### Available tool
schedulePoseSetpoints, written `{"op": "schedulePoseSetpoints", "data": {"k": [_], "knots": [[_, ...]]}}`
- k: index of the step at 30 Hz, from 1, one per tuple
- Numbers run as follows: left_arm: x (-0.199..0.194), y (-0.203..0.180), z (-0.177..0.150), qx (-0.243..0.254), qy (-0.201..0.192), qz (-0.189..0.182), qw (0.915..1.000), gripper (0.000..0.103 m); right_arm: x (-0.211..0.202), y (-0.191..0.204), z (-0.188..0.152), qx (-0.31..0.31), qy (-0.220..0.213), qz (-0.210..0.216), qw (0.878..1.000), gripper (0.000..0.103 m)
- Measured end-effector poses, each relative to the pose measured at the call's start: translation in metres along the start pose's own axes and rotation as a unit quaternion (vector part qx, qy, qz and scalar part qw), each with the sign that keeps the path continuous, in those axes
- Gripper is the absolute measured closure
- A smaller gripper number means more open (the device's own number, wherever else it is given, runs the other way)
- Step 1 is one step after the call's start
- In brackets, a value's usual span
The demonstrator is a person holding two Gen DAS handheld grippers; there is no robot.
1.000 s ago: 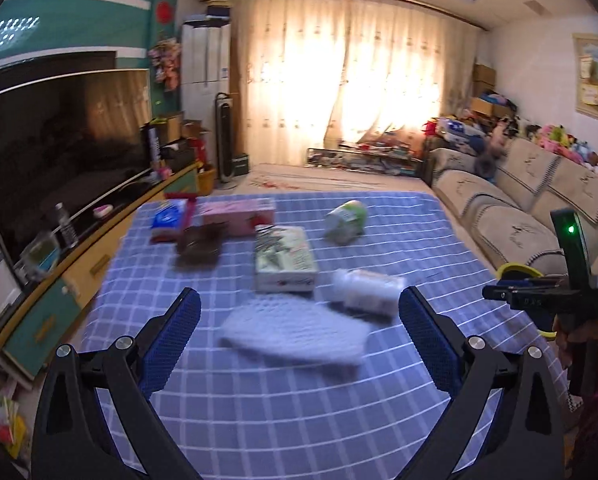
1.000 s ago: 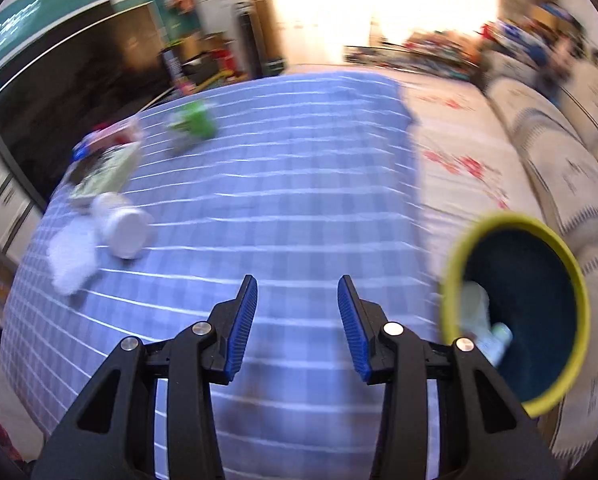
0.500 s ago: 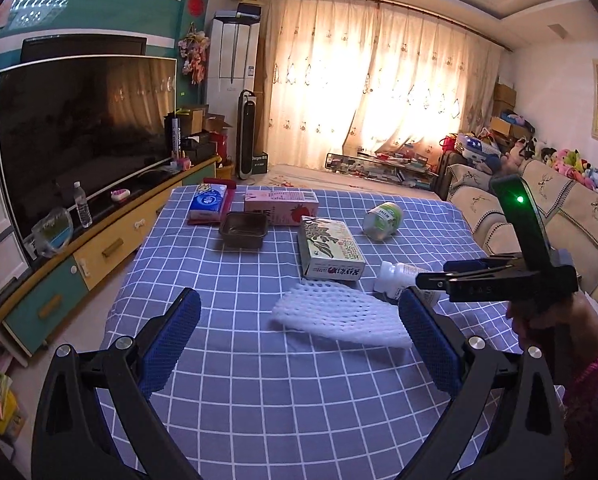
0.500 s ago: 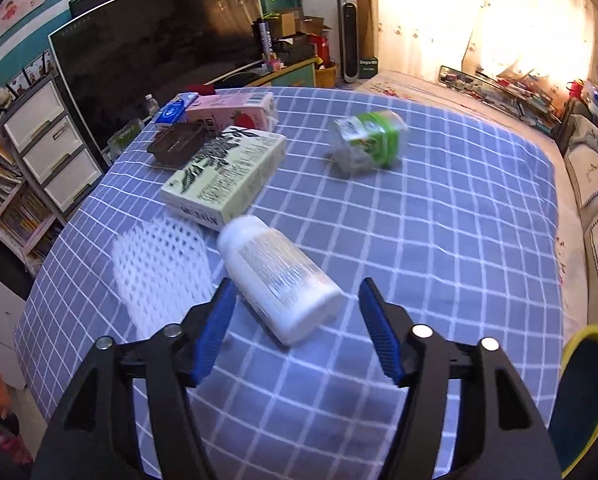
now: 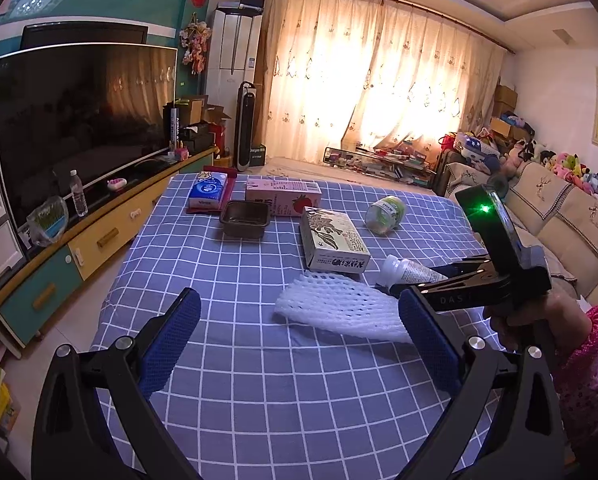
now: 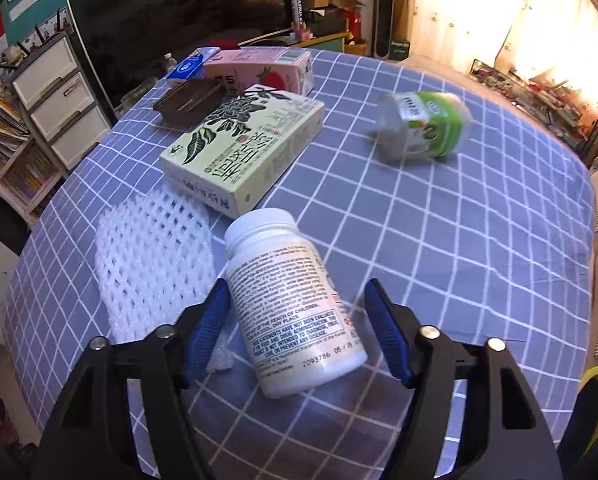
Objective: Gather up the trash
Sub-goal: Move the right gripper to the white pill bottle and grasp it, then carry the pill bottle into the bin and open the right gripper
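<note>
Your right gripper [image 6: 297, 332] closing around the white bottle [image 6: 291, 304] lying on the checked tablecloth [image 6: 459, 240], right pad not touching, label reading "KEEP OUT OF THE REACH OF CHILDREN", your left gripper [image 5: 299, 340] wide open, empty, foam net [image 5: 339, 310] ahead.

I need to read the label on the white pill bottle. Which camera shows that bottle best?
The right wrist view: the white pill bottle lies close, label up, print sharp, between the closing right gripper. The left wrist view shows only its cap end, behind the foam net.

Backlit curtains [image 5: 379, 92] glare brightly; fisheye bends the edges, corners dark, both views sharp.
</note>
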State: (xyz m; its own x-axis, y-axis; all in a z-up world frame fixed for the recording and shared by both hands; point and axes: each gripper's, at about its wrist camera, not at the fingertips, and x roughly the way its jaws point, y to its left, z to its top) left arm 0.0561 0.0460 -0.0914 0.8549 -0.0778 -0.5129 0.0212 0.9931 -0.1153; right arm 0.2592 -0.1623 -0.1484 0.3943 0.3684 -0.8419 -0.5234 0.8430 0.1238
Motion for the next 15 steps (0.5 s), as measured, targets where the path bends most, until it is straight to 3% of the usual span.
{"op": "schedulePoseSetpoints", "data": {"k": [5, 15], "knots": [[0.002, -0.002, 0.000, 0.001, 0.001, 0.000, 1.0000, 0.005, -0.004, 0.001, -0.004, 0.008, -0.001, 0.010, 1.000, 0.056], [0.006, -0.014, 0.000, 0.012, 0.005, -0.009, 0.9999, 0.005, -0.051, -0.008, -0.026, 0.029, -0.038, 0.000, 0.999, 0.057]]}}
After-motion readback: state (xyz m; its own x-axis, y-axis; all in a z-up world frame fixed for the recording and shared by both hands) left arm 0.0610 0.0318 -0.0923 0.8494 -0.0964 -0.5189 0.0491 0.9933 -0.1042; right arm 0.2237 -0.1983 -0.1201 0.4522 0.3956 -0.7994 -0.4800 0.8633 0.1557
